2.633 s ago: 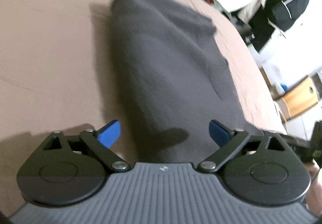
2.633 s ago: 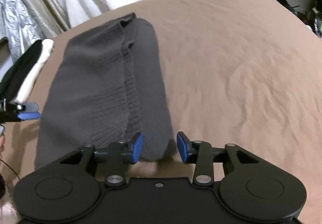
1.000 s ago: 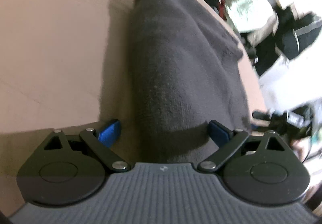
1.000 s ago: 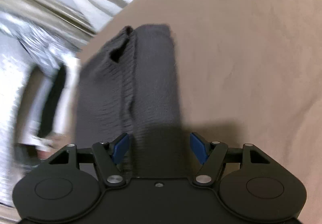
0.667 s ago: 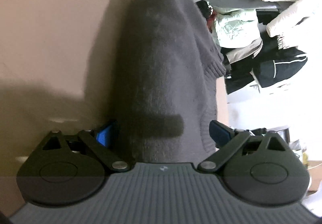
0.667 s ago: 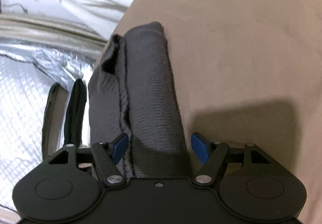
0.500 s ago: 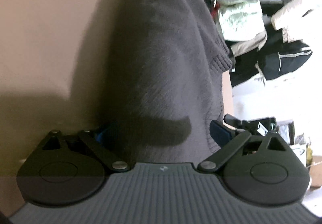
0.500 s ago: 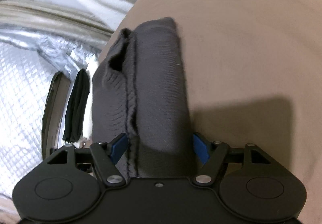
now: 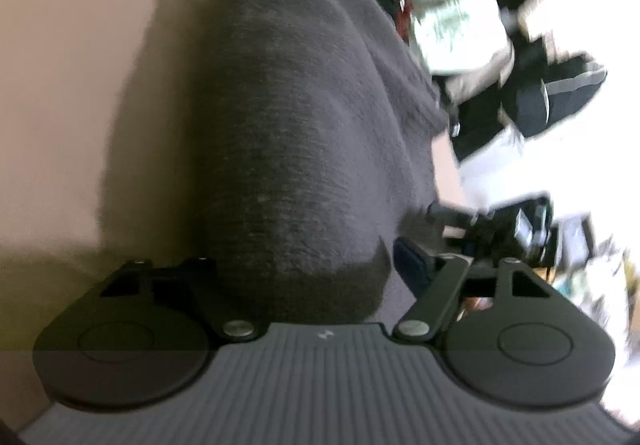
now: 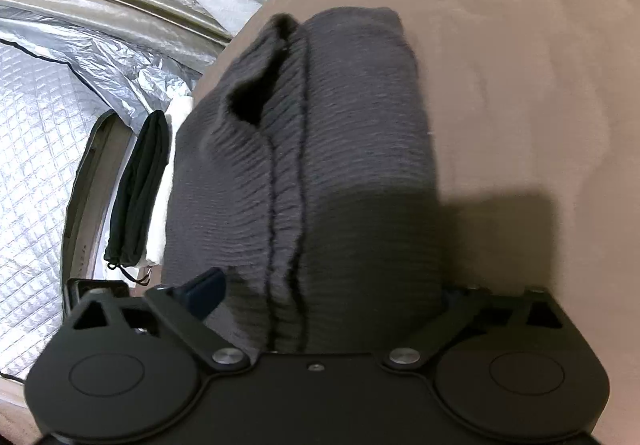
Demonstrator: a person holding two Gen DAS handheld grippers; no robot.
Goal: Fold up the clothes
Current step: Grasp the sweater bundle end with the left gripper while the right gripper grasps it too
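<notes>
Straddling the folded grey sweater [image 9: 304, 149] edge, left claw [image 9: 308, 269] narrowing, right claw [image 10: 332, 293] widening, grips unclear.

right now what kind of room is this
Probably a bedroom or a cluttered home storage room: a folded dark grey knit sweater lies on a wide tan fabric-covered surface, perhaps a bed, with heaped clothes and bags and a quilted silver foil sheet nearby.

I see bare brown bedsheet [image 10: 540, 85] on the far side of the folded gray sweater [image 10: 340, 149], so I could pass there. The sweater fills the middle. A black cloth bundle [image 10: 140, 181] and silver quilted cover [image 10: 36, 149] block one edge.
</notes>
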